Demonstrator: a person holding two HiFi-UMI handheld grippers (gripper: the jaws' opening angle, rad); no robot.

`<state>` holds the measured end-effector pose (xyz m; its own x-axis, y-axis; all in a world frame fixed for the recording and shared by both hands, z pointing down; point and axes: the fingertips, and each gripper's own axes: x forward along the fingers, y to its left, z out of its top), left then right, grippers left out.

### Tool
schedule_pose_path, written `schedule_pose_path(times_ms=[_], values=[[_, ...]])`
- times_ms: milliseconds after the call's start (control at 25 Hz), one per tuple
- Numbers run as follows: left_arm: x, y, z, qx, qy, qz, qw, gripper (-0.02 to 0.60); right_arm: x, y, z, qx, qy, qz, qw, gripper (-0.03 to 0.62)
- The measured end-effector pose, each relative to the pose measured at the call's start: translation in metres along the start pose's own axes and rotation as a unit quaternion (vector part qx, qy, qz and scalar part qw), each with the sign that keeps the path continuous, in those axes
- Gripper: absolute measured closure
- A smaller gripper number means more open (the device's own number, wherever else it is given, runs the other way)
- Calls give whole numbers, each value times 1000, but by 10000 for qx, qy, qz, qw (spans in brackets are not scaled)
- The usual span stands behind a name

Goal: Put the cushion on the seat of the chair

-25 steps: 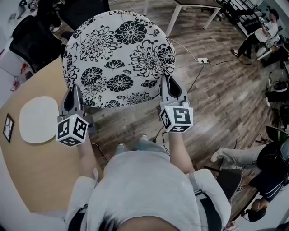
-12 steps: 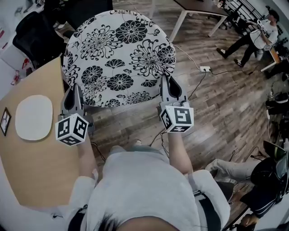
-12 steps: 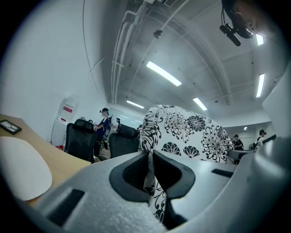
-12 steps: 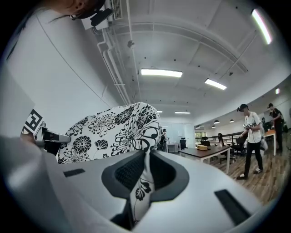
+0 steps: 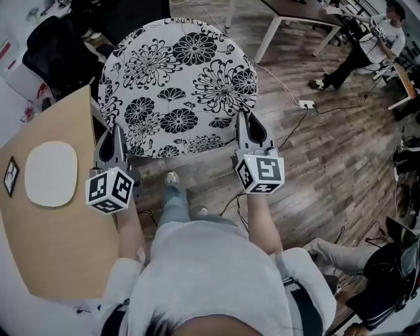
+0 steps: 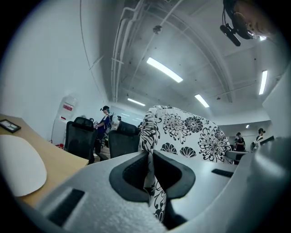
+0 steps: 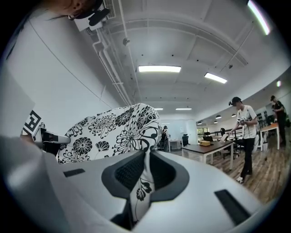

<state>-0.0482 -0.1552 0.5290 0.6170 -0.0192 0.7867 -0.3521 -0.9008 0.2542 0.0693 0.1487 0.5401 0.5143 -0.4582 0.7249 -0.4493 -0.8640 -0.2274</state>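
Note:
A round white cushion (image 5: pixel 177 85) with black flower prints hangs in the air above the wooden floor, held by its near edge. My left gripper (image 5: pixel 118 134) is shut on the cushion's near-left rim, and the fabric (image 6: pixel 150 182) shows pinched between its dark pads. My right gripper (image 5: pixel 244 121) is shut on the near-right rim, with a fold of cushion (image 7: pixel 138 191) squeezed between its pads. A dark office chair (image 5: pixel 56 56) stands beyond the cushion at the upper left, and the cushion hides part of it.
A light wooden table (image 5: pixel 46 236) with a white oval mat (image 5: pixel 51 174) lies to the left. A cable and power strip (image 5: pixel 305 104) run over the floor at right. A dark table (image 5: pixel 295 13) and a person (image 5: pixel 367 46) stand farther off.
The cushion and both grippers have shifted slightly right and toward me in the head view. The person's leg now shows stepping forward beneath the cushion's near edge.

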Motion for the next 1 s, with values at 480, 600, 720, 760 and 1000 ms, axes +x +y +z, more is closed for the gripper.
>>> schedule_pose_path(times_ms=[480,600,720,760,1000], values=[[-4,-4,1,84,-187,-104,9997,558,-4,2,3,-60,-195,-25,9998,559],[-5,-6,1,154,-222,-156,9995,558,-5,3,1,-62,-237,-29,9997,559],[-5,-5,2,196,-244,-175,9994,558,-5,4,0,-52,-248,-49,9997,559],[-5,-4,2,201,-240,-172,9994,558,-5,4,0,-52,-242,-55,9997,559],[-4,-4,1,205,-241,-171,9994,558,-3,2,0,-41,-251,-86,9996,559]])
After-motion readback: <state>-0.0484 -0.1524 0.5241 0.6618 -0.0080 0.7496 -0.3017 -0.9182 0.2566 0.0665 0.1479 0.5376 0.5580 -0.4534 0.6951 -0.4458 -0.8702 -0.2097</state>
